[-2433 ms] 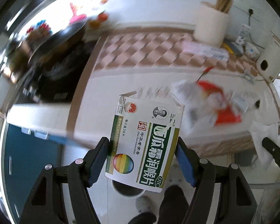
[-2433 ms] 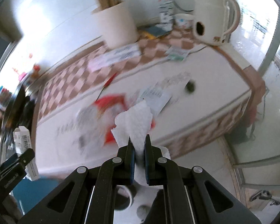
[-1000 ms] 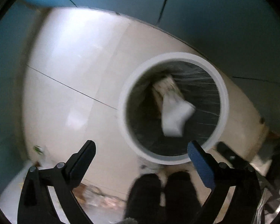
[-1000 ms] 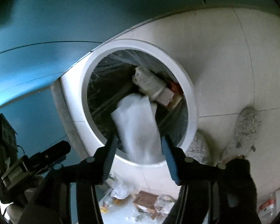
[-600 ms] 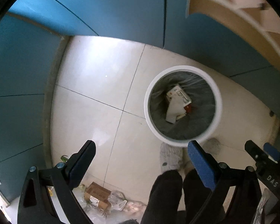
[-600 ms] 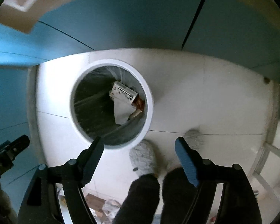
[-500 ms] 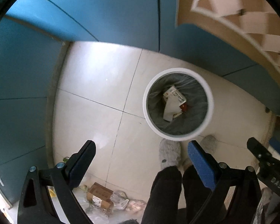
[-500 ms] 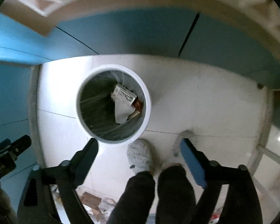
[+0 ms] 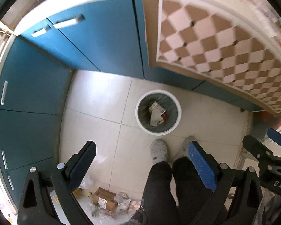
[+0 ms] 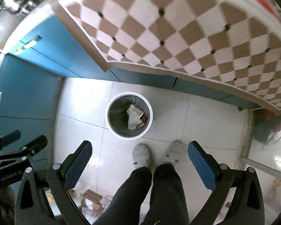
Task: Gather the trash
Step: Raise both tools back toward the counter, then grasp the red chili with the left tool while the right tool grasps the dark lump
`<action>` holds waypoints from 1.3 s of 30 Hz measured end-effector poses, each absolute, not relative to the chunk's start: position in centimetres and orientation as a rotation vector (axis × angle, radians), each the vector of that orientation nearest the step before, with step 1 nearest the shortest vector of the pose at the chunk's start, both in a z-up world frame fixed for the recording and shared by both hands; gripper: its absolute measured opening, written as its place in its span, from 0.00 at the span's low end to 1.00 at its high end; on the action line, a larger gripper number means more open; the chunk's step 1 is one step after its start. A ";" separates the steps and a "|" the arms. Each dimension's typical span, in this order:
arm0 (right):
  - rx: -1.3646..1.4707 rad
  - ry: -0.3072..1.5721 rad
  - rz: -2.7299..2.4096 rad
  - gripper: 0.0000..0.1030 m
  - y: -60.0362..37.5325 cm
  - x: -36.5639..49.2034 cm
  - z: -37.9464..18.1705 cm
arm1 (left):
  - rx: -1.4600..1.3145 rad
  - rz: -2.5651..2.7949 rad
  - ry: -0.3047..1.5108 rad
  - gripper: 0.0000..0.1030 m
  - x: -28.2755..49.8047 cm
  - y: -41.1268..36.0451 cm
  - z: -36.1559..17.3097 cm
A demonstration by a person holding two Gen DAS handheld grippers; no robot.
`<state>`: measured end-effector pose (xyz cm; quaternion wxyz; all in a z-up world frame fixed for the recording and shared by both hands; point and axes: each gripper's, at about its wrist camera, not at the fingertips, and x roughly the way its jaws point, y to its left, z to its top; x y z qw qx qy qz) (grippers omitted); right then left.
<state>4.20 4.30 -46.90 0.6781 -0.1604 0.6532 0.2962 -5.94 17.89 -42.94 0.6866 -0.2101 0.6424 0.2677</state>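
now both hand-held grippers, left [image 9: 140, 161] and right [image 10: 139, 157], gape empty, the right's jaws having just been opening; bin [image 9: 140, 121] at twelve o'clock holds the box [image 9: 157, 108]; next, more desk [image 10: 178, 28] trash.

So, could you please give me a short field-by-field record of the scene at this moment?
left gripper: open, nothing between its jaws, pointing down at the floor
right gripper: open, empty; its jaws have just been opening
trash bin: white, round, standing on the tiled floor in front of the person's slippers
bin contents: medicine box and crumpled tissue lying on other trash
loose litter: cardboard box and wrappers on the floor behind the feet
surroundings: blue cabinets, checkered tablecloth overhanging the counter edge
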 end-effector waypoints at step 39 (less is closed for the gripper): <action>0.304 1.300 0.190 1.00 -19.7 39.1 -31.6 | -0.072 0.413 1.234 0.99 36.3 9.2 -29.3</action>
